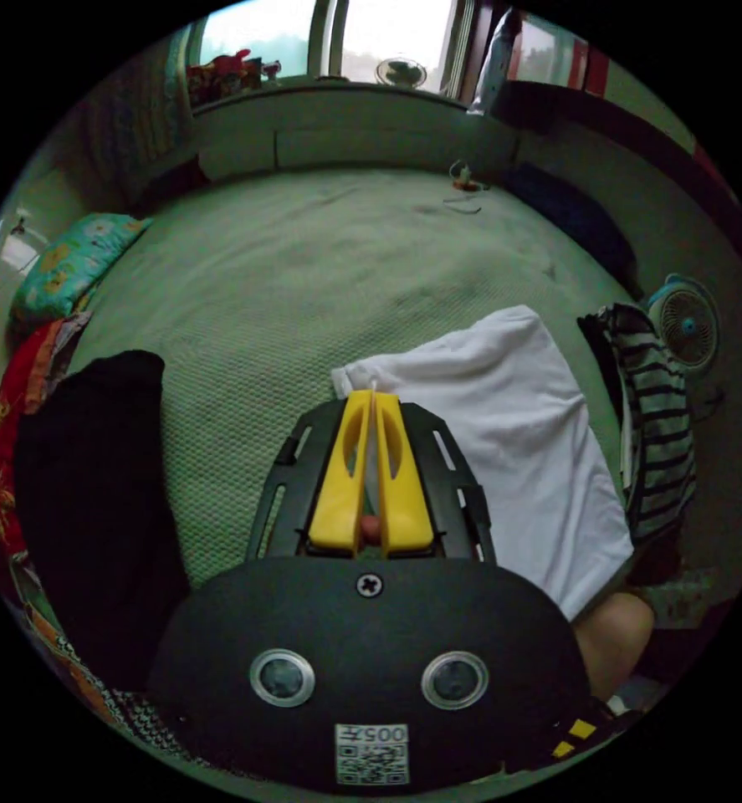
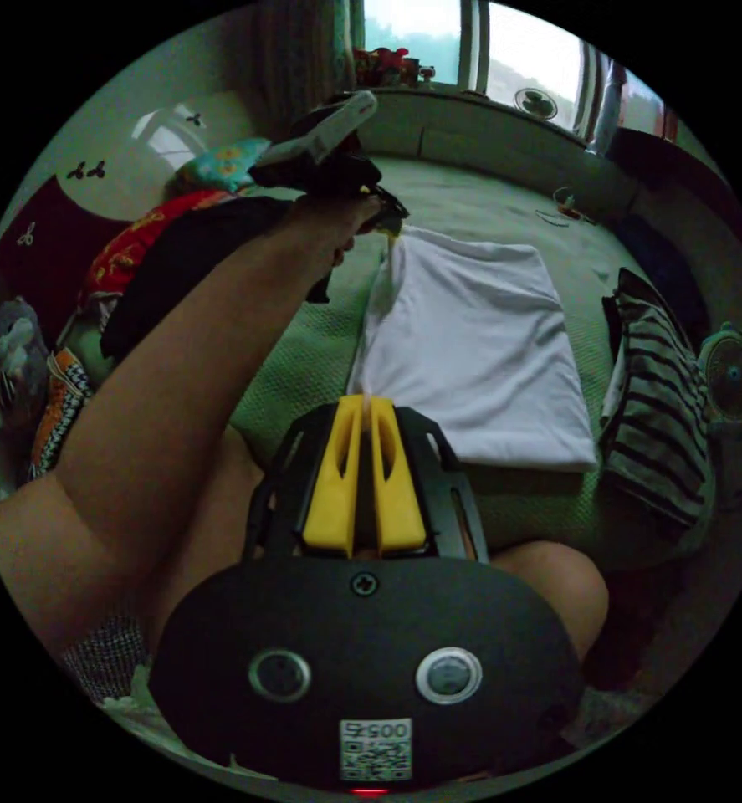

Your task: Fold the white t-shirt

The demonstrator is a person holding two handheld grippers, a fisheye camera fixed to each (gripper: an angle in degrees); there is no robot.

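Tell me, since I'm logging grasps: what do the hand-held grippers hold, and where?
Both pinch the white t-shirt along one folded edge: left hand-held gripper at its far corner, right hand-held gripper at its near corner.

White t-shirt (image 2: 471,343), folded into a smooth flat rectangle, lying on green bedspread (image 2: 304,376)

White t-shirt (image 2: 471,335): soft matt cloth, smooth with light creases. Bed cover (image 1: 304,276): green cloth, rough waffle-like texture, matt. Left gripper (image 1: 373,400) and right gripper (image 2: 365,406): yellow jaws of smooth plastic, slight sheen; black housing matt plastic. Striped garment (image 2: 655,418) on the right: knit-looking cloth. Black garment (image 1: 94,493) on the left: matt cloth.
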